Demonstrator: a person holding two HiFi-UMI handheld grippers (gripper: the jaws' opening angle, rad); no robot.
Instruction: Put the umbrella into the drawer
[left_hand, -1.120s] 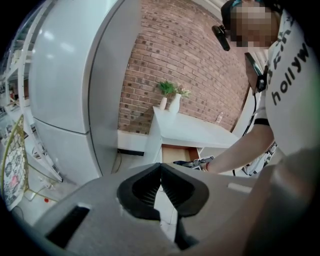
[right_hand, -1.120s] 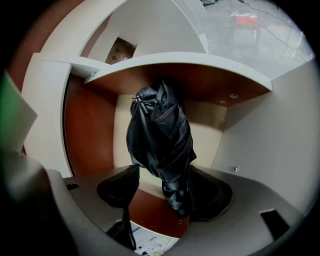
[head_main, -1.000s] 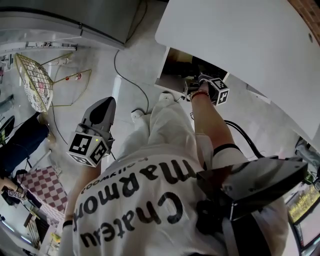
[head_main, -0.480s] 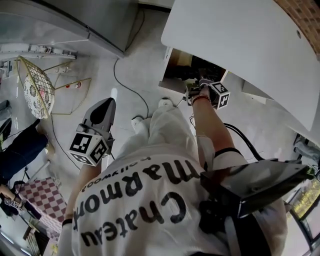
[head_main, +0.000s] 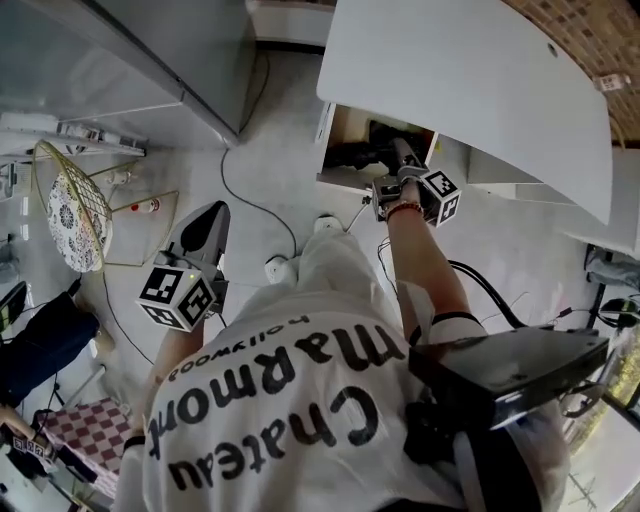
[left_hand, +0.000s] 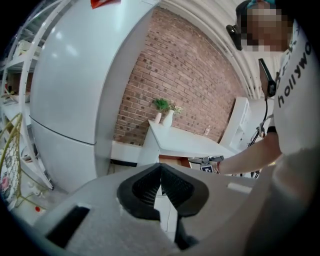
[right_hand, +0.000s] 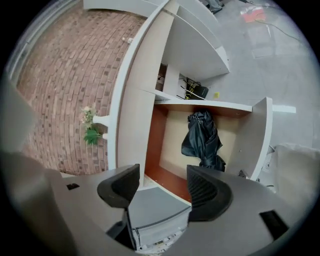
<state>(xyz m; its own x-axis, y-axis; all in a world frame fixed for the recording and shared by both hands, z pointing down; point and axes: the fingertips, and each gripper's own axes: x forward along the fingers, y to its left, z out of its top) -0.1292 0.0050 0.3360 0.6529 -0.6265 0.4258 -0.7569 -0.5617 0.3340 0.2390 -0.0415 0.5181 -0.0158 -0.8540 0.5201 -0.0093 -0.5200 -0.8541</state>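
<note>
A black folded umbrella (right_hand: 202, 140) lies inside the open drawer (right_hand: 261, 135) under the white desk (head_main: 470, 90). From the head view it shows as a dark shape (head_main: 352, 155) in the drawer (head_main: 335, 180). My right gripper (right_hand: 162, 187) hovers just outside the drawer's front, open, nothing between its pads and apart from the umbrella. In the head view it (head_main: 398, 160) points into the drawer. My left gripper (head_main: 211, 212) hangs by the person's left side over the floor, shut and empty; its pads meet in the left gripper view (left_hand: 161, 172).
A large grey appliance (head_main: 130, 50) stands at the left, with a gold wire chair (head_main: 70, 195) beside it. Cables (head_main: 250, 190) run over the floor near the drawer. An open shelf with a black item (right_hand: 199, 91) sits beside the drawer. Small vases with plants (left_hand: 162, 112) stand on the desk.
The head view has swung a little, showing more of the desk. My right gripper stays at the drawer's front and the left gripper has hardly moved.
</note>
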